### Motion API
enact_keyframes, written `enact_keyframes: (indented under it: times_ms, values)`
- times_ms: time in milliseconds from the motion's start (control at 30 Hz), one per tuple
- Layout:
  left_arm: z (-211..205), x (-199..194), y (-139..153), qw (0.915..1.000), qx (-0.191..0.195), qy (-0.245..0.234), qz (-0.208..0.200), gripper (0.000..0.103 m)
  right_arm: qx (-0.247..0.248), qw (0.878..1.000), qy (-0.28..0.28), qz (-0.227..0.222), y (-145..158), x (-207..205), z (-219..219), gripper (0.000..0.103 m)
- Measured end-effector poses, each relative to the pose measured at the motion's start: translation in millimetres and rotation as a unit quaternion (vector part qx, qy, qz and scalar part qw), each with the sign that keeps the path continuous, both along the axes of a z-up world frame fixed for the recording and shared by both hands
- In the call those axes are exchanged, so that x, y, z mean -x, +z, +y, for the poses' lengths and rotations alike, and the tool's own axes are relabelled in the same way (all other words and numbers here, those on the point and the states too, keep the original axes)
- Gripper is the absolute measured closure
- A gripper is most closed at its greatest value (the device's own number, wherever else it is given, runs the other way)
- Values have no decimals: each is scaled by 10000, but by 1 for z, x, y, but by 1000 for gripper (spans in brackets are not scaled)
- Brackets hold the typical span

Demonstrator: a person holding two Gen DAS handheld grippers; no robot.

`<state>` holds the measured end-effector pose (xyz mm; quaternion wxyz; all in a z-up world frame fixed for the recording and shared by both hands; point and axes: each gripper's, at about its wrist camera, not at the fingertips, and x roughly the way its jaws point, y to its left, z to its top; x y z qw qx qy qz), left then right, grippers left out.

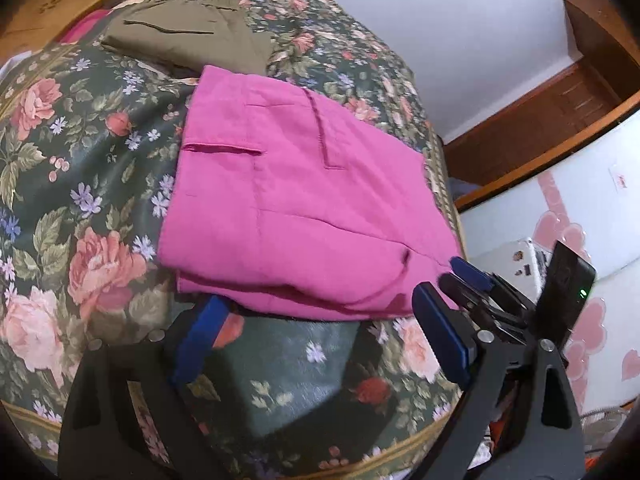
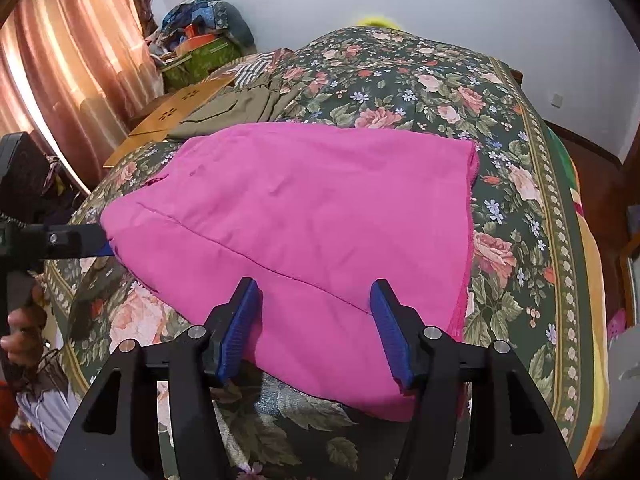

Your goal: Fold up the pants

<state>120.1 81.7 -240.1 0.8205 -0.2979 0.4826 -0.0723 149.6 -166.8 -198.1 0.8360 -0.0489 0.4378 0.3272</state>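
Note:
The pink pants [image 1: 296, 208] lie folded in a flat rectangular stack on the floral bedspread [image 1: 80, 200]. My left gripper [image 1: 320, 320] is open just at the stack's near edge, holding nothing. The right gripper's blue-padded fingers [image 1: 472, 276] show at the stack's right corner in the left wrist view. In the right wrist view the pink pants [image 2: 304, 216] fill the middle, and my right gripper [image 2: 316, 320] is open with its fingers above the near edge. The left gripper's finger [image 2: 80, 240] touches the stack's left edge there.
Olive-green folded pants [image 1: 188, 36] lie farther back on the bed, also seen in the right wrist view [image 2: 236, 108]. A wooden board [image 2: 176, 116] and clutter sit at the bed's left by a curtain [image 2: 72, 80]. The bed's edge [image 1: 444, 184] drops off at right.

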Motion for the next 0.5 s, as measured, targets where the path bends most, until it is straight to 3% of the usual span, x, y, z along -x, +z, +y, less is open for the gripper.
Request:
enact_keyframes:
  times_ms: [133,233,433,500]
  values:
    - [10,-16,-10,9986,-344,333,220,10,-40,10000,1,20,-1,-1,-1,48]
    - [18,-24,-16,9979,-312,491,285,10,-51,10000,28,29,-2,-2,-1,48]
    - [16,-25,-11,9973,-584,422,110,28,-110,9999,23,75,-2,-3,-2,46]
    - [14,-24,-7,9965,-731,397,37,42,-131,9999,-16,79,-2,-3,-3,44]
